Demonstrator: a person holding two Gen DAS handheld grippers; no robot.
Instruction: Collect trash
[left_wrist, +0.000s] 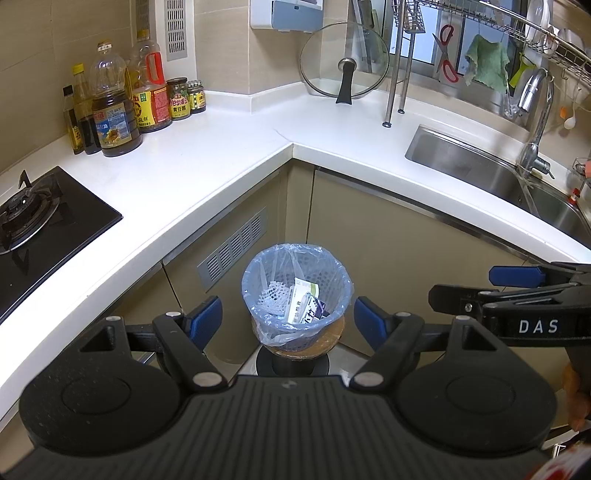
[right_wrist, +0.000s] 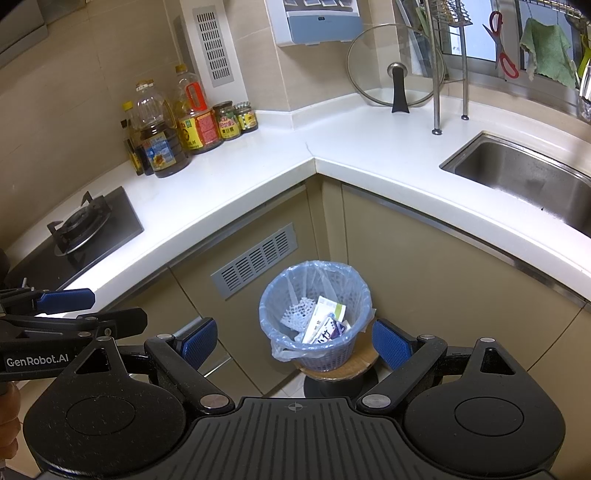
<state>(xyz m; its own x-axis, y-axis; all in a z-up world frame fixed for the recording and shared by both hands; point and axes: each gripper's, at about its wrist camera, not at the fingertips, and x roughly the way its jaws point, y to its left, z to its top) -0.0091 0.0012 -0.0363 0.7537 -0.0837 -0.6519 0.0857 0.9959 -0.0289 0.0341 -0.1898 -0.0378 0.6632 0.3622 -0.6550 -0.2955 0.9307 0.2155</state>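
Note:
A small blue mesh trash bin lined with a clear plastic bag stands on a round wooden stool in the counter corner; it also shows in the right wrist view. Inside lie a white foam net and paper boxes, also seen in the right wrist view as net and boxes. My left gripper is open and empty, above and in front of the bin. My right gripper is open and empty, at the same height beside it; it appears at the right in the left wrist view.
A white L-shaped counter wraps the corner. Oil and sauce bottles stand at the back left, a gas hob at the left, a steel sink with tap at the right, a glass lid against the wall.

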